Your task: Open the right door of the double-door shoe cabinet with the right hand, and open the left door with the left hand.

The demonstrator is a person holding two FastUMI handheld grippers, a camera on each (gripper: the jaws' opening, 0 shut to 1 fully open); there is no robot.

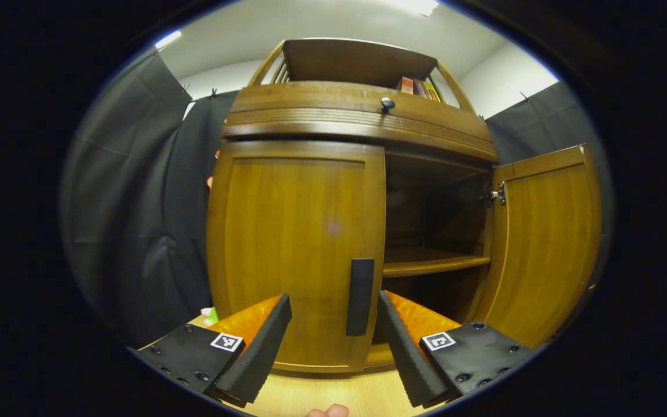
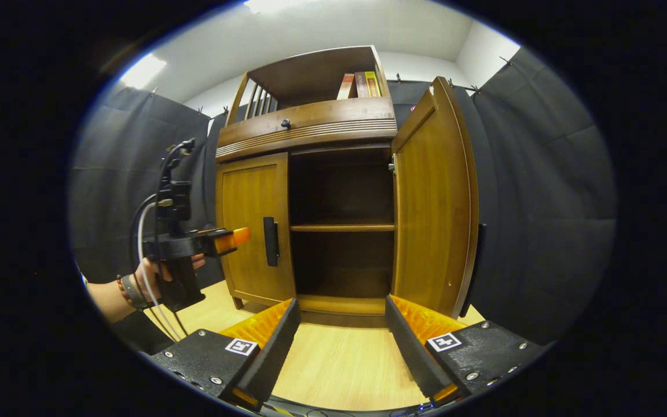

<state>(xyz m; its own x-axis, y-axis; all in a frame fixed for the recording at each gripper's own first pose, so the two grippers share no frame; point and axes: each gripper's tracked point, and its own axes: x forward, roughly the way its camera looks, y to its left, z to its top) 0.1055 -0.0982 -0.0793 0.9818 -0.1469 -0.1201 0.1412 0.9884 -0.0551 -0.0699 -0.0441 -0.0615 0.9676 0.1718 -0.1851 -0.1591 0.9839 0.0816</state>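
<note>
The wooden shoe cabinet's left door (image 1: 293,249) is closed, its black handle (image 1: 360,296) at its right edge. The right door (image 1: 548,243) stands swung open, showing a dark inside with a shelf (image 1: 435,263). My left gripper (image 1: 333,324) is open, close in front of the left door, with the handle seen between its fingers but not touched. In the right gripper view, the right gripper (image 2: 342,330) is open and empty, back from the cabinet, facing the open inside beside the right door (image 2: 435,202). The left gripper (image 2: 226,240), held by a hand, hovers near the left door's handle (image 2: 270,241).
The cabinet stands on a light wooden floor (image 2: 339,359). A drawer with a small knob (image 1: 387,104) and a top shelf with books (image 2: 359,85) sit above the doors. Black cloth walls surround the booth. A small green and white object (image 1: 211,315) lies at the cabinet's left.
</note>
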